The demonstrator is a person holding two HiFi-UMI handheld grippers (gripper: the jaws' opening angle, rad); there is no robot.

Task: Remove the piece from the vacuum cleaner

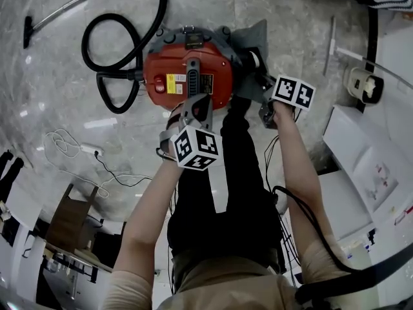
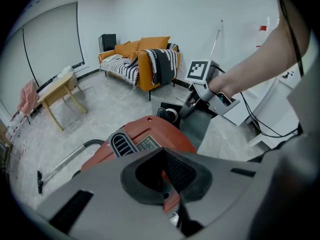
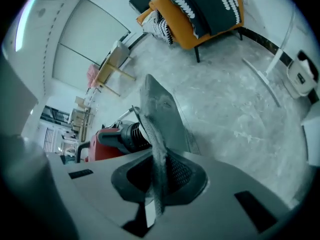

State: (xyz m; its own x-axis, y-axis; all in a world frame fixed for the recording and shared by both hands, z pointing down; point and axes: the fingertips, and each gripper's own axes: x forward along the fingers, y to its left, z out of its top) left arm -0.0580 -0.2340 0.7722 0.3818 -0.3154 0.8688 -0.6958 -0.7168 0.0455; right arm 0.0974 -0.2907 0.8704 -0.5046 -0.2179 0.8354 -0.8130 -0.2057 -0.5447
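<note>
A red canister vacuum cleaner [image 1: 184,76] [image 2: 150,134] stands on the marble floor, its black hose [image 1: 122,37] looped to its left. A flat grey fabric piece [image 1: 251,37] [image 3: 162,114] hangs off its right side, by a black ribbed collar [image 3: 132,134]. My right gripper [image 1: 261,82] [image 3: 157,184] is shut on the edge of this grey piece, which stands upright between the pads. My left gripper [image 1: 193,108] [image 2: 167,184] sits at the vacuum's near edge, its jaws closed on the red body. In the left gripper view, the right gripper [image 2: 190,106] shows beyond the vacuum.
The metal wand with its floor nozzle [image 1: 77,2] lies at the far left. A white cable [image 1: 77,150] trails on the floor at the left. White cabinets [image 1: 368,160] stand at the right. An orange sofa [image 2: 150,59] and a wooden table [image 2: 57,91] stand farther off.
</note>
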